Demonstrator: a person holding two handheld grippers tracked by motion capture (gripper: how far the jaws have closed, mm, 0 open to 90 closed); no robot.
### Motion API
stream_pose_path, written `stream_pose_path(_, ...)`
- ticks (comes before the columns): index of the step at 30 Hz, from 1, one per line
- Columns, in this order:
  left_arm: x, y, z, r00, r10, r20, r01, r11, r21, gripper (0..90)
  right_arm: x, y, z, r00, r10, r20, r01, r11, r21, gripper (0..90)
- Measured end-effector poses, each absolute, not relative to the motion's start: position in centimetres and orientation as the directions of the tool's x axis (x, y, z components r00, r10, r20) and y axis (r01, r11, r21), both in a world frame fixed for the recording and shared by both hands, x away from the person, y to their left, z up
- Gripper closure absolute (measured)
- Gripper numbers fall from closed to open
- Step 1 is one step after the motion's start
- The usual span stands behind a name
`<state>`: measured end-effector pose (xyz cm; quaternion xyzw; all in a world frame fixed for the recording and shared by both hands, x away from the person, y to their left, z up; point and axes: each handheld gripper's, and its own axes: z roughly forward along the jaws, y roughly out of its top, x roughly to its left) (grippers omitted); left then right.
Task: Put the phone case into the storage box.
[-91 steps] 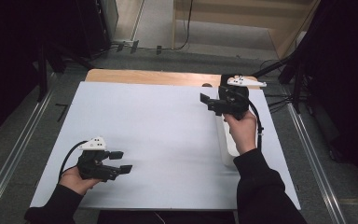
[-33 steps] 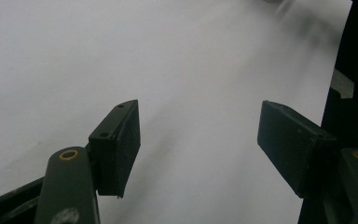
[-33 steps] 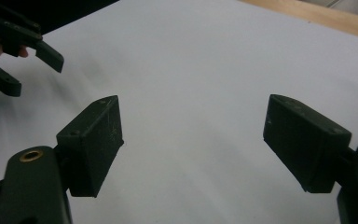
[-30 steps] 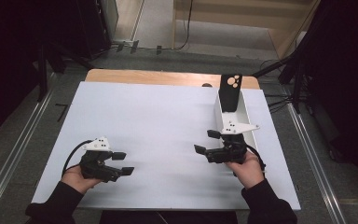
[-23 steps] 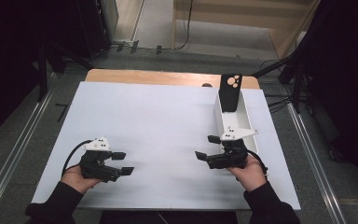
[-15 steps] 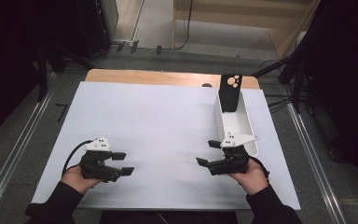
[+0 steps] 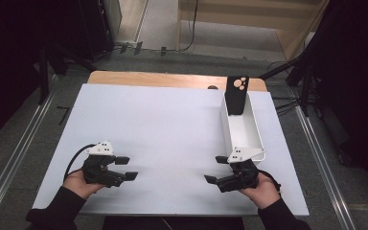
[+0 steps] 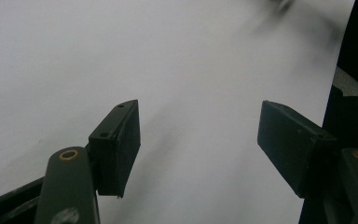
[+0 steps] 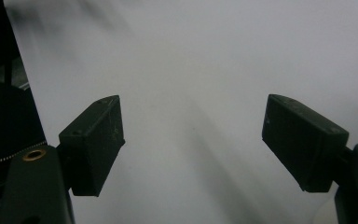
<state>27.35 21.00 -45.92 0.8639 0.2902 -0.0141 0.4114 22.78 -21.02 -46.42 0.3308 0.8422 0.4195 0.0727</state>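
Observation:
A long white bin (image 7: 243, 132) lies on the right side of the white table (image 7: 172, 120). A black phone case (image 7: 236, 95) with three round cut-outs stands upright against the bin's far end. My right gripper (image 7: 215, 170) is held low near the table's front edge, just in front of the bin's near end, open and empty. In the right gripper view its jaws (image 9: 193, 144) stand wide over bare table. My left gripper (image 7: 126, 168) rests at the front left, also open, with nothing between its jaws (image 8: 200, 140).
A wooden strip (image 7: 148, 79) shows along the table's far edge. Metal rails (image 7: 14, 158) run along the floor on both sides. Dark stands and cables (image 7: 287, 103) sit beyond the right rear corner.
My right gripper has drawn back from the bin's far end to the front edge and sunk a little. The phone case stays standing in the bin. The left gripper has not moved.

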Motion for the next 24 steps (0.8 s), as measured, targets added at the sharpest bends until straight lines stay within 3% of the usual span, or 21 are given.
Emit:
stream_pose_path(7, 27.3, 21.0, -45.9, 0.834, 0.489, -0.255, 0.508, -0.502, 0.7, 30.0, 22.0, -21.5, -46.6, -0.789, 0.599, 0.135, 0.468, 0.445, 0.764, 19.1)
stream_pose_path(10, 27.3, 21.0, -45.9, 0.835, 0.488, -0.255, 0.507, -0.503, 0.7, 30.1, 21.6, -21.6, -46.9, -0.787, 0.592, 0.173, 0.504, 0.455, 0.734, 19.0)
stream_pose_path(24, 26.7, 21.4, -45.8, 0.834, 0.489, -0.256, 0.508, -0.498, 0.703, 30.1, 21.2, -23.4, -48.5, -0.759, 0.63, 0.165, 0.559, 0.5, 0.661, 19.1)
